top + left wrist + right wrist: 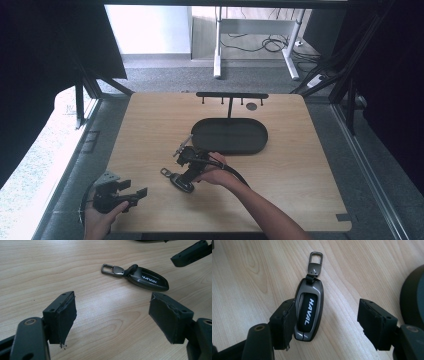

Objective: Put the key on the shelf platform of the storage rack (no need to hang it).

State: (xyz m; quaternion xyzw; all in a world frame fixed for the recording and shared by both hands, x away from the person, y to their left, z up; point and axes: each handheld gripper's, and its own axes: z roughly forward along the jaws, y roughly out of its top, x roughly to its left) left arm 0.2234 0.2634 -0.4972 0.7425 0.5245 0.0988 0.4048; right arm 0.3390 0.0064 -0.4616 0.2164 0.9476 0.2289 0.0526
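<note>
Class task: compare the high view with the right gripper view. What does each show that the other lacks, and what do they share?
High view alone: the left gripper held low at the table's near left corner, a rack with small hooks at the far edge, and the whole oval of the black tray.

Right gripper view alone: the white HAVAL lettering on the key fob and its metal clip.

Both: the fob lying on the wooden table, the right gripper open around it, and part of the tray.

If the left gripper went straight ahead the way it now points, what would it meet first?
Probably the car key fob: it lies on the table ahead of the open left gripper, slightly right of centre. The wood before it looks free; depth is uncertain. The right gripper already straddles it.
</note>
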